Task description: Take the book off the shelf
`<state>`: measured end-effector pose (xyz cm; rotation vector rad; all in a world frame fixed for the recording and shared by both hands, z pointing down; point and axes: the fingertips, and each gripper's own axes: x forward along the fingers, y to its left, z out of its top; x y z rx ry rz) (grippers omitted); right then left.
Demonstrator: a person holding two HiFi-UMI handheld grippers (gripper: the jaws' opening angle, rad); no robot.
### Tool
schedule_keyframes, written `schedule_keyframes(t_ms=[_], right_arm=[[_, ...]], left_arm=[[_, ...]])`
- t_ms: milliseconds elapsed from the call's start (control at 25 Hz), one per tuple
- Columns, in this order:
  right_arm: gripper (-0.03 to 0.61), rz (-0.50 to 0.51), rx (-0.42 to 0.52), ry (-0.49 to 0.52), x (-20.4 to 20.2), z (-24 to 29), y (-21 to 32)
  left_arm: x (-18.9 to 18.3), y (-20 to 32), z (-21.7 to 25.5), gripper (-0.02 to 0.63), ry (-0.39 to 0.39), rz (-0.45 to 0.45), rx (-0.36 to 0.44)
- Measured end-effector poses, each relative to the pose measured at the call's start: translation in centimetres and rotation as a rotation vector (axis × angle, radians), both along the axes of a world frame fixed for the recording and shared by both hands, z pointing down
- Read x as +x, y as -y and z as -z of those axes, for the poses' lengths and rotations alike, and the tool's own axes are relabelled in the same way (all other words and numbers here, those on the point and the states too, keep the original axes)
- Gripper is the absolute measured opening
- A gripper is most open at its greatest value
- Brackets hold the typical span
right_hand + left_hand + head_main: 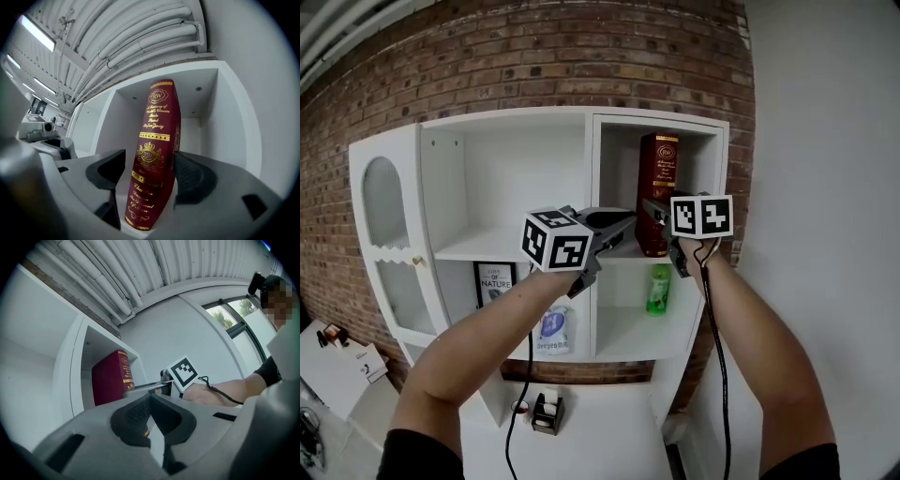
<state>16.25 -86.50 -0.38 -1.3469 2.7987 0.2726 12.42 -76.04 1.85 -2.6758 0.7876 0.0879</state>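
Observation:
A dark red book with gold lettering [657,192] stands upright, leaning slightly, in the upper right compartment of the white shelf unit [581,122]. My right gripper [652,210] reaches into that compartment. In the right gripper view the book [152,164] stands between the wide-spread jaws of my right gripper [147,171]. A gap shows at the left pad, so the gripper is open. My left gripper [623,223] hovers left of the book in front of the divider, shut with nothing in it. In the left gripper view, the left gripper [151,401] points toward the book [110,378].
A green bottle [658,289] stands on the shelf below the book. A framed print [495,281] and a pale pouch [553,330] sit in the lower left compartments. A small black holder [547,412] rests on the bottom surface. A brick wall stands behind and a white wall to the right.

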Motion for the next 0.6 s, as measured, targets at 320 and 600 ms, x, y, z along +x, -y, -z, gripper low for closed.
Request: schedule_keyframes(t_ms=[320, 600], right_arm=[[0.299, -0.018, -0.049, 0.009, -1.1, -0.2, 3.0], [0.296, -0.048, -0.061, 0.025, -0.9, -0.3, 4.4]], left_arm=[[0.3, -0.2, 0.4, 0.008, 0.000, -0.011, 0.007], [-0.1, 0.0, 0.3, 0.008, -0.002, -0.018, 0.005]])
